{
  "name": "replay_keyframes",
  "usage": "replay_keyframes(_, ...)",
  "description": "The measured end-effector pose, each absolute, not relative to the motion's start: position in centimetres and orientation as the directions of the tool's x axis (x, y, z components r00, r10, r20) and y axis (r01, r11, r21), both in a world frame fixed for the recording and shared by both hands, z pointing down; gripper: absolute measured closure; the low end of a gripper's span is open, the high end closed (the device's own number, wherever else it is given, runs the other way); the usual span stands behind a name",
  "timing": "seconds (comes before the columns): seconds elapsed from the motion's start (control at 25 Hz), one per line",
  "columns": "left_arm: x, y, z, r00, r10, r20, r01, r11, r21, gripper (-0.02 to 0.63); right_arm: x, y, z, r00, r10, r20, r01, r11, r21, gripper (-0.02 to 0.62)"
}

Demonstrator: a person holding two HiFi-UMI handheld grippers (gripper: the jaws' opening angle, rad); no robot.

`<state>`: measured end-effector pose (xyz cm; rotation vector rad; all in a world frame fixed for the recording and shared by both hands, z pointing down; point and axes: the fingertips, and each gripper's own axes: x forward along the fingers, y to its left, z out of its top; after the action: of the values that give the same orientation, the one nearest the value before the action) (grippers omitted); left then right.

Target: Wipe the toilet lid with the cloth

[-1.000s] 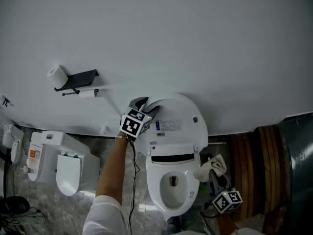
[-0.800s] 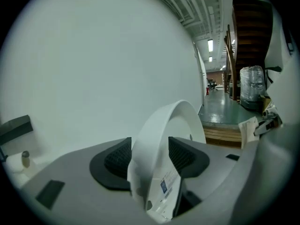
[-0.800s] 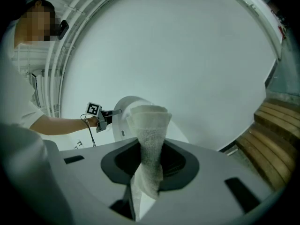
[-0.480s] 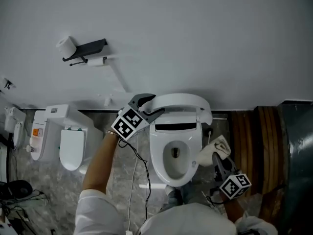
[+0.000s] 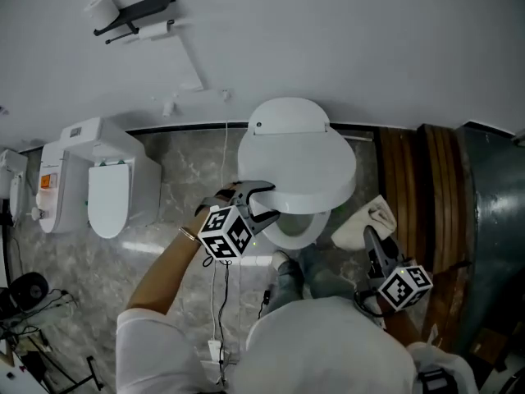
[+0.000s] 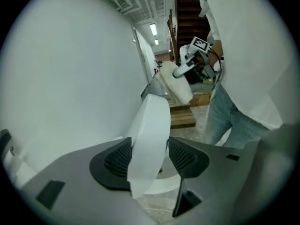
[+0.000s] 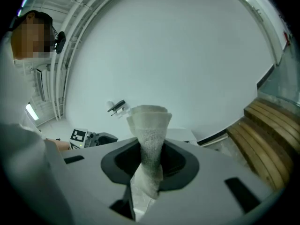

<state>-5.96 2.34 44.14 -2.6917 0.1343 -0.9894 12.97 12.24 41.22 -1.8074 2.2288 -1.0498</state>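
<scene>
Nearest the person, to the right of the toilet lid (image 5: 299, 158) and clear of it, the right gripper (image 5: 371, 240) has its jaws pinched together on the folded pale cloth (image 5: 365, 222), which sticks up past their tips. At the lid's front left edge the left gripper (image 5: 261, 203) is clamped on the rim, one jaw against each face. The lid looks tilted rather than flat, with the bowl (image 5: 289, 230) showing under its front. Beyond the lid stands the white wall (image 5: 328, 39). As I judge it, no wiping has begun: the cloth has yet to touch the lid, so the whole surface is left to do
</scene>
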Motion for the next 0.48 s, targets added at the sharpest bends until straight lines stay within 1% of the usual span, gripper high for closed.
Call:
replay_keyframes(0.08, -6.2, 4.8, 46.6, 0.75, -0.152, 0.644, 0.038, -0.962, -0.272, 0.357, 12.4, 13.1, 41.6, -0.304, -0.882, 0.359, -0.838, 0.068, -0.542, 0.505)
replay_keyframes(0.2, -6.4, 7.4, 49.6, 0.749, -0.149, 0.645, 0.043, -0.961, -0.272, 0.347, 11.7, 14.2, 42.4, -0.309, -0.874, 0.376, -0.824, 0.049, -0.564, 0.505)
replay_keyframes(0.28, -6.6, 8.9, 51.2, 0.759, -0.138, 0.636, 0.02, -0.972, -0.236, 0.345, 11.3, 14.8, 43.3, -0.322, -0.862, 0.391, -0.817, 0.045, -0.575, 0.505)
replay_keyframes(0.48, -7.0, 12.4, 56.7, 0.788, -0.122, 0.604, -0.04, -0.988, -0.149, 0.347, 9.9, 16.1, 47.1, -0.367, -0.797, 0.48, -0.823, 0.038, -0.566, 0.505)
